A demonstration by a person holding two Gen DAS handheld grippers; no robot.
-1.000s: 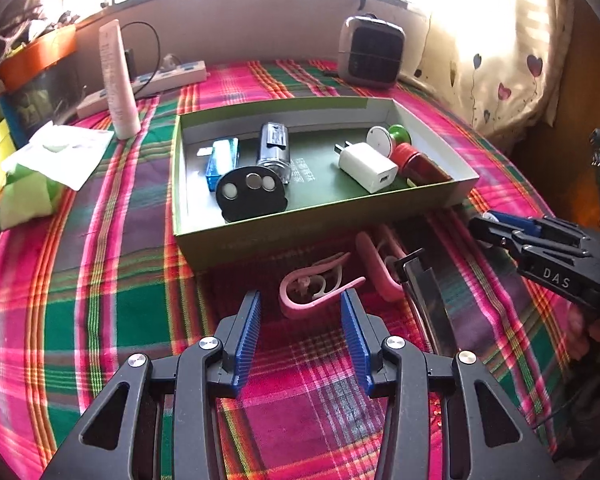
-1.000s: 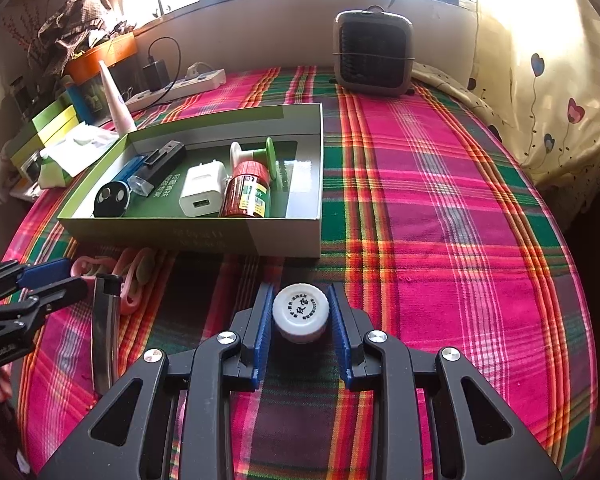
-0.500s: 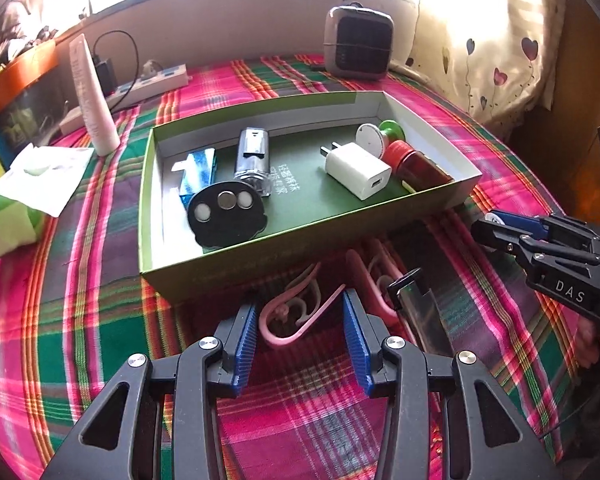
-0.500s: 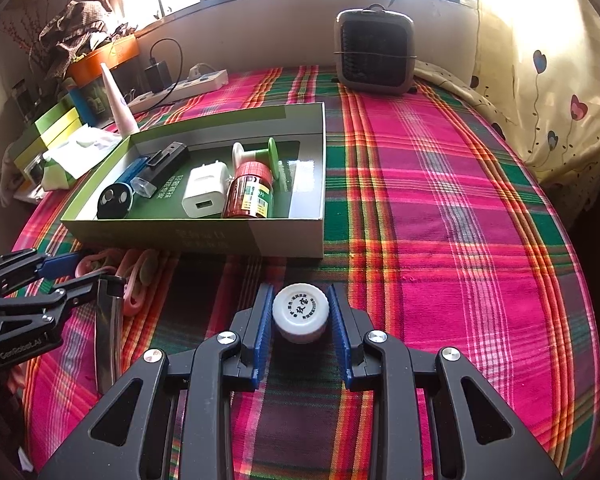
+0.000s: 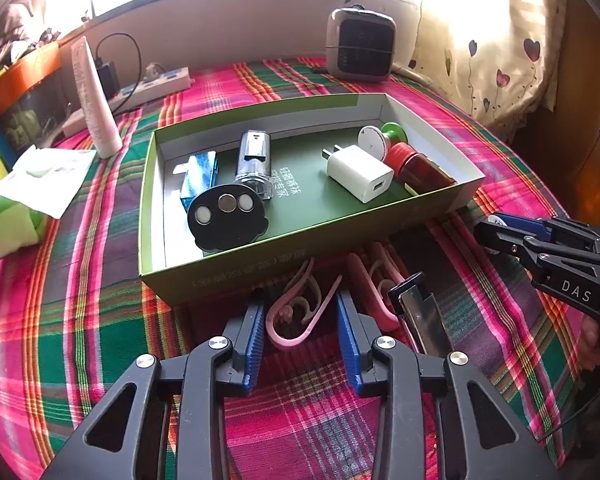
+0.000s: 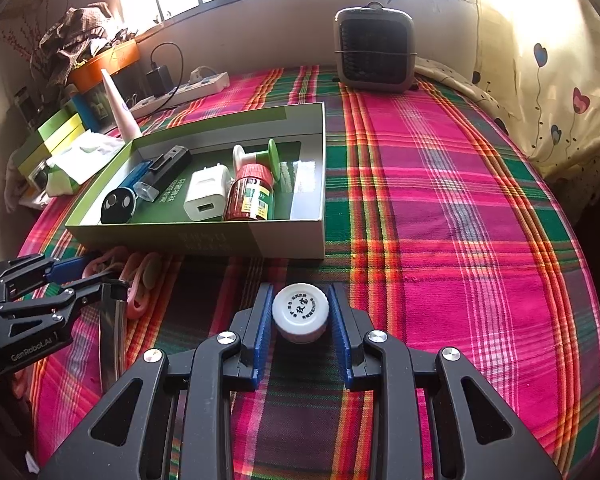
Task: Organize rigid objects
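My left gripper (image 5: 300, 320) is low on the plaid cloth. Its jaws are closing and its blue pads touch both sides of a pink ear hook (image 5: 300, 316). A second pink hook (image 5: 364, 280) and a metal clipper (image 5: 424, 320) lie just to its right. My right gripper (image 6: 300, 294) is shut on a small white-capped bottle (image 6: 300, 312) that stands on the cloth. The green box (image 5: 300, 248) lies just beyond both and holds a white charger (image 5: 360, 172), a red bottle (image 5: 420, 168), a black disc (image 5: 226, 220) and other small items.
A grey heater (image 6: 374, 48) stands at the back edge. At the left are a power strip (image 5: 152, 84), a white tube (image 5: 94, 96) and a tissue pack (image 5: 32, 184). The plaid cloth (image 6: 460, 200) right of the box is bare, and a curtain hangs at the right.
My left gripper came forward until the pink ear hook lay between its fingers, then its jaws narrowed onto it. My right gripper stayed still on the bottle.
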